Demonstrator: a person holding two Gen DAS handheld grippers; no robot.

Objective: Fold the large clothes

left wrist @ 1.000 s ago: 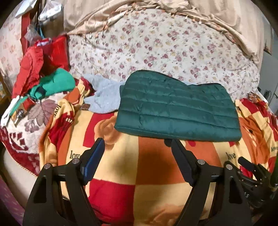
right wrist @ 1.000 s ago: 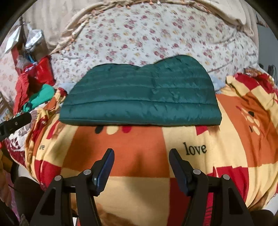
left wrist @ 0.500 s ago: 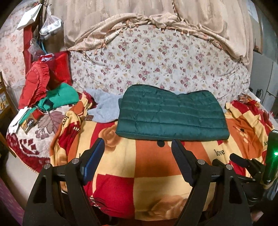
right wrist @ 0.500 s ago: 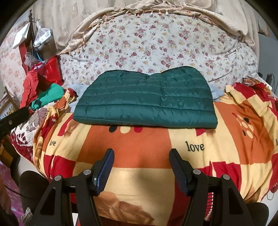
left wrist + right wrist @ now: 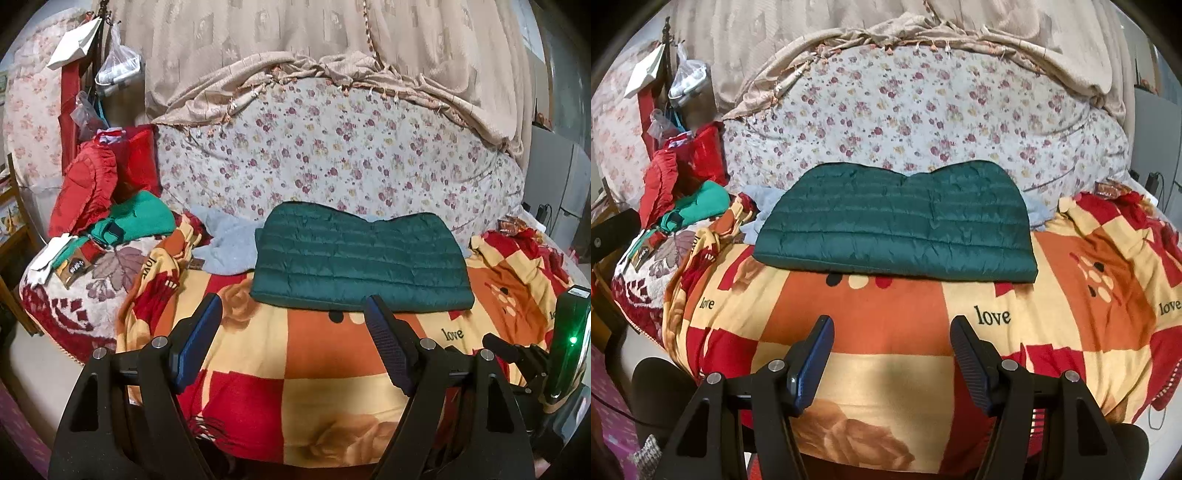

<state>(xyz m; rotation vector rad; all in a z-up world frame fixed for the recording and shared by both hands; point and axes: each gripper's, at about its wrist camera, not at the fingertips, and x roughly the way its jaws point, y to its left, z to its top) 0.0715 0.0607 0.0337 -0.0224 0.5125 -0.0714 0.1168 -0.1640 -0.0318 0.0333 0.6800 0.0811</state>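
Left wrist view: the left tool (image 5: 293, 334) hangs above the checked blanket (image 5: 325, 373) with its jaws spread wide and nothing between them. In the right wrist view the right tool (image 5: 891, 350) is the same: wide apart, empty, clear of the cloth.

Beyond both tools, the green quilted jacket (image 5: 897, 221) lies flat on the bed, on the far part of the blanket, just in front of the flowered bedding (image 5: 905, 110). It forms a compact, roughly rectangular packet with a straight near edge and no sleeve sticking out, so I judge the folding of this piece to be done, or nearly so; at most one more halving might remain.

A grey garment (image 5: 227, 251) pokes out from under the jacket's left side, and a loose heap of red and green clothes (image 5: 107, 210) sits at the left of the bed. Those look unfolded, so the task probably has more pieces left.
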